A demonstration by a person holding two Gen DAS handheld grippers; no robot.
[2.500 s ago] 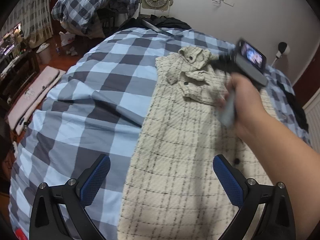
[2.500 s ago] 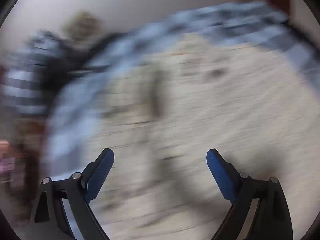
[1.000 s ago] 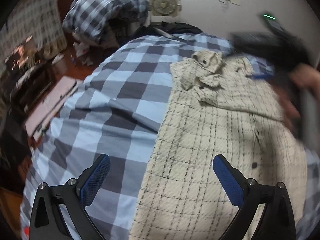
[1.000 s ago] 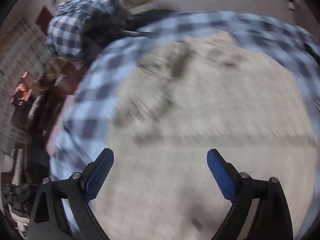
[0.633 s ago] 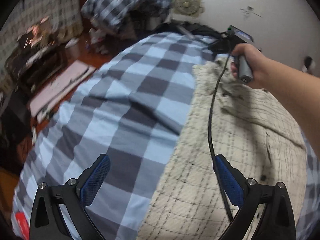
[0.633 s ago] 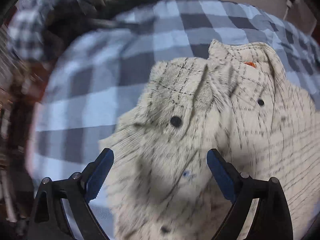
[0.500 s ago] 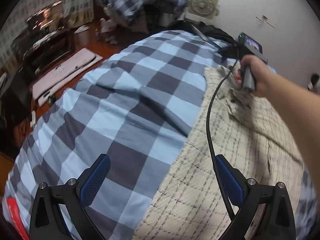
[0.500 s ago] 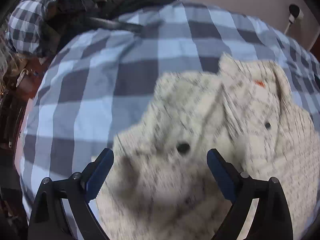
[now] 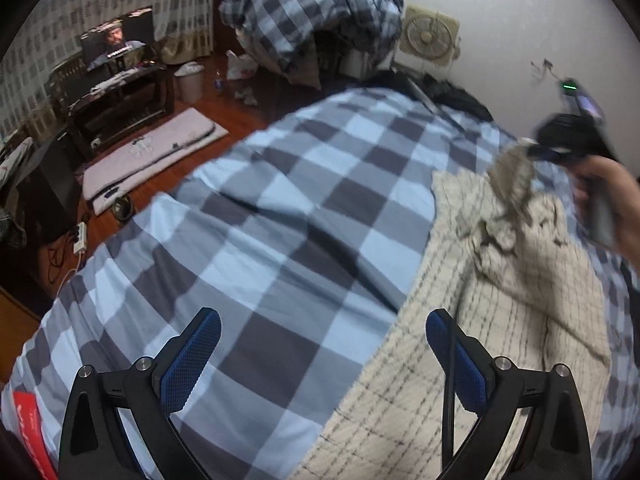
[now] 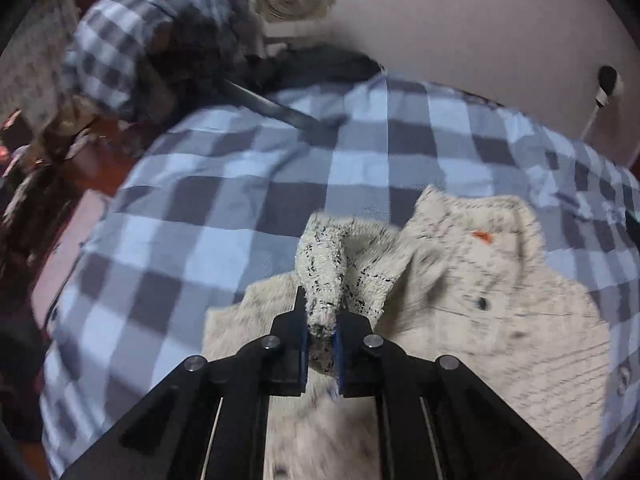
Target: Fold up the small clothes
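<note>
A small cream jacket (image 9: pixel 500 320) with thin black checks and dark buttons lies on the blue checked bed cover (image 9: pixel 280 220), on its right side. My right gripper (image 10: pixel 321 332) is shut on the jacket's collar corner (image 10: pixel 324 272) and holds it lifted off the bed; it also shows in the left wrist view (image 9: pixel 544 154) at the far right. The jacket's neck with an orange tag (image 10: pixel 482 236) lies to the right of the grip. My left gripper (image 9: pixel 320 356) is open and empty, hovering over the cover and the jacket's lower left edge.
A pile of checked bedding (image 9: pixel 316 12) and a box fan (image 9: pixel 430 36) stand beyond the bed's far end. Dark clothes (image 10: pixel 320 64) lie at the bed's head. A pink mat (image 9: pixel 148 156) and a screen on a low stand (image 9: pixel 116 40) are on the floor to the left.
My right gripper has closed on the jacket's collar corner and lifted it. My left gripper has stayed open; its view has swung left, showing more of the room.
</note>
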